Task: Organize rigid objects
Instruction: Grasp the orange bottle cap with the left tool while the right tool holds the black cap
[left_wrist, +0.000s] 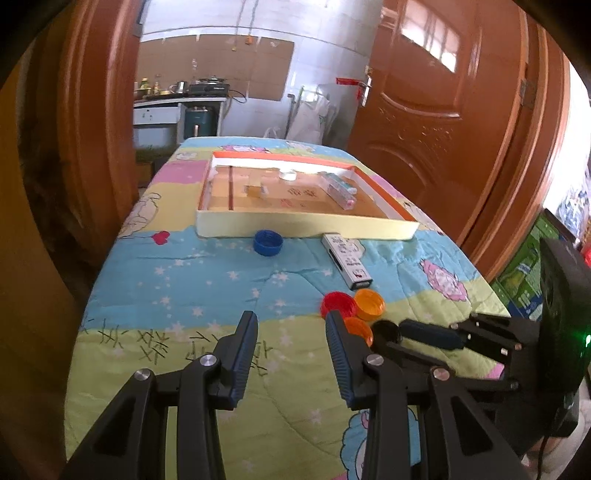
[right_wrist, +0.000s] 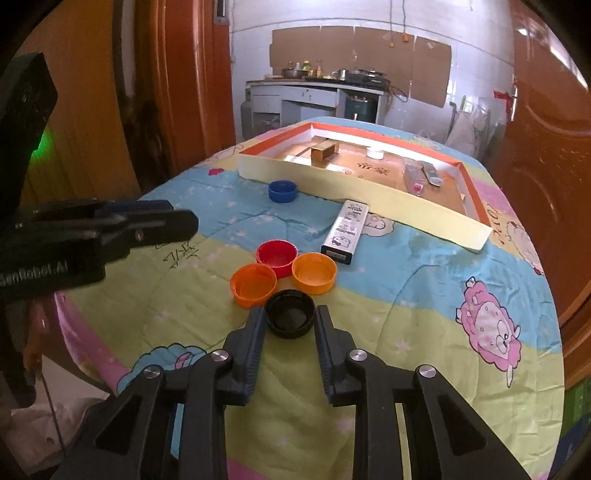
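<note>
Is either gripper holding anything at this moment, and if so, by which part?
The right gripper grips the black cap across its rim, one pad on each side, the cap open side up on the quilt. The left gripper holds nothing.

In the left wrist view the left gripper's right finger (left_wrist: 341, 354) covers the lower left of the near orange cap (left_wrist: 360, 328), and part of the red cap (left_wrist: 338, 303) at its 11 o'clock. The black cap (left_wrist: 388, 330) is half hidden by the right gripper (left_wrist: 406, 334). Printing on the small white box (left_wrist: 345, 260) is too small to read. The clear item (left_wrist: 338, 188) at the tray's (left_wrist: 306, 226) 2 o'clock corner is perhaps a wrapped pack.
</note>
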